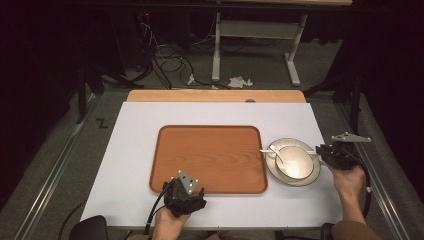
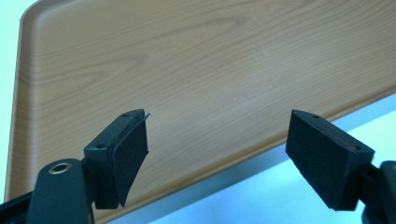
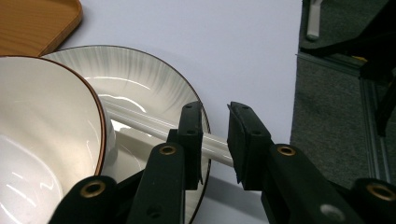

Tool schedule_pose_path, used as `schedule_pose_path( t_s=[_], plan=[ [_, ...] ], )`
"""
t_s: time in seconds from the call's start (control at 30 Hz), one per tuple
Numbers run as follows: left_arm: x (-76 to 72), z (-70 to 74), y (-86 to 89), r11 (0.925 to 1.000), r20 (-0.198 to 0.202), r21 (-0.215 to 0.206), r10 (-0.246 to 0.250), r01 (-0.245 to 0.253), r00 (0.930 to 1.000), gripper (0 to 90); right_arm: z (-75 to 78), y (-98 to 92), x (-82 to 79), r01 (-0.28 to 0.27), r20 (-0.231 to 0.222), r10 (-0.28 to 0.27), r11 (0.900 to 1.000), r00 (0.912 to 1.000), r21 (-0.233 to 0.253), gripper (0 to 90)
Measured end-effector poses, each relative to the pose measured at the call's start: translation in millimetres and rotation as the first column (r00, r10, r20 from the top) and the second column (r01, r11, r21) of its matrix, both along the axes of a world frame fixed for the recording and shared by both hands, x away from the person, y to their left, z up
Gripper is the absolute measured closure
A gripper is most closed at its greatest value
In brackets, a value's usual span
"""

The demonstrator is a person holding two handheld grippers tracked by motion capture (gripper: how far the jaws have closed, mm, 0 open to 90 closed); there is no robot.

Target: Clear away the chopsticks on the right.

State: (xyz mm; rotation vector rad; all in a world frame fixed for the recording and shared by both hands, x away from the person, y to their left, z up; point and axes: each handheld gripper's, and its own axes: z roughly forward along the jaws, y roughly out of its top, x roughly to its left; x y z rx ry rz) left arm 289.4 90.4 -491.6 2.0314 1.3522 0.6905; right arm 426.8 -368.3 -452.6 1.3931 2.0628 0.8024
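My left gripper (image 1: 188,192) sits at the near edge of the wooden tray (image 1: 210,157), jaws spread wide w/ nothing between them; in the left gripper view they straddle the tray's (image 2: 196,70) rim over the white tabletop (image 2: 261,196). Right gripper (image 1: 326,154) is at the right side of the plate (image 1: 283,145), which sits just right of the tray. Bowl (image 1: 295,162) rests on the plate. In the right gripper view my right gripper (image 3: 215,140) has its jaws on either side of a white rod-like utensil (image 3: 149,123) lying across the plate (image 3: 140,79) behind the bowl (image 3: 42,135). Jaws nearly closed around it, but can't tell if they're actually clamping. Small white spoon (image 1: 278,154) in the bowl.
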Motion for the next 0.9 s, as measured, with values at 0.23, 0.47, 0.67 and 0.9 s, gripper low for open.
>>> schedule_pose_path(
  t_s=[0.23,0.47,0.67,0.9],
  plan=[
    [-2.2,-2.5,-0.3,1.0,-0.001,0.008,-0.002,0.002,1.0,21.0,-5.0,4.8,8.8,-0.03,-0.038,0.029,0.999,0.9989,-0.025,75.6],
    [-4.6,-3.4,0.4,0.9999,0.003,0.016,0.004,-0.004,1.0,20.5,-7.9,5.4,14.7,-0.054,-0.064,0.05,0.997,0.9967,-0.052,71.6],
    [-6.0,-4.3,1.4,0.9996,0.002,0.024,0.013,-0.013,0.9999,20.5,-8.5,6.2,19.6,-0.083,-0.071,0.079,0.995,0.9944,-0.057,70.4],
    [-7.8,-6.0,4.5,0.9996,-0.015,0.011,0.026,-0.026,0.9995,20.5,-8.5,10.7,27.6,-0.135,-0.095,0.131,0.99,0.9868,-0.034,71.0]
  ],
)
